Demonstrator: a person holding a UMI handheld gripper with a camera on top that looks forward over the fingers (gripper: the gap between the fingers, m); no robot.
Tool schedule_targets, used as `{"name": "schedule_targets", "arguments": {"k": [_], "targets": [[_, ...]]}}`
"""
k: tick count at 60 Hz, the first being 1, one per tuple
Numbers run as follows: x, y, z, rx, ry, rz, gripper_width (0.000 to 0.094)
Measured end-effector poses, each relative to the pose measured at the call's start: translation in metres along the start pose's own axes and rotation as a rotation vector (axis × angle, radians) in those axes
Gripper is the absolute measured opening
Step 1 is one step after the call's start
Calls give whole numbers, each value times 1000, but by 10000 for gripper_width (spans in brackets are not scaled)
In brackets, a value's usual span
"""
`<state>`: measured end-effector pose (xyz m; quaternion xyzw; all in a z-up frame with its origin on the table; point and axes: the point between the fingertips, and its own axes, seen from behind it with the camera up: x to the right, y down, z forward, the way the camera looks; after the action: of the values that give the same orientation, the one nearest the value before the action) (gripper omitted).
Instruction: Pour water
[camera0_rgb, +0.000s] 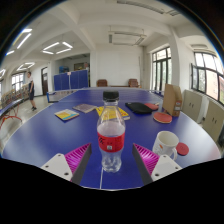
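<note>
A clear plastic water bottle (111, 130) with a black cap and a red label stands upright on the blue table (60, 135). It stands between my gripper's (111, 158) two fingers, with a gap at each side. The pink pads (77, 158) are spread wide, so the gripper is open. A white cup (166, 143) stands on the table just to the right of the right finger. A small red lid (182, 149) lies beside the cup.
Farther back on the table lie a yellow and blue book (67, 114), a black case (138, 107), an orange plate (162, 117) and a brown paper bag (173, 100). Chairs stand at the far end. A person (31, 92) stands at the far left.
</note>
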<state>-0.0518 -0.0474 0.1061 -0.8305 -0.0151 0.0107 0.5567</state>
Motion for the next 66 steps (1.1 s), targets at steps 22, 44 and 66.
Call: {"name": "schedule_targets", "arguments": {"k": [22,44,66], "targets": [[-6,-6,74,84,-16,-18,440],[-19,-104,38,223,-224,236,340],[56,-215,-6,268,-906,1638,339]]}}
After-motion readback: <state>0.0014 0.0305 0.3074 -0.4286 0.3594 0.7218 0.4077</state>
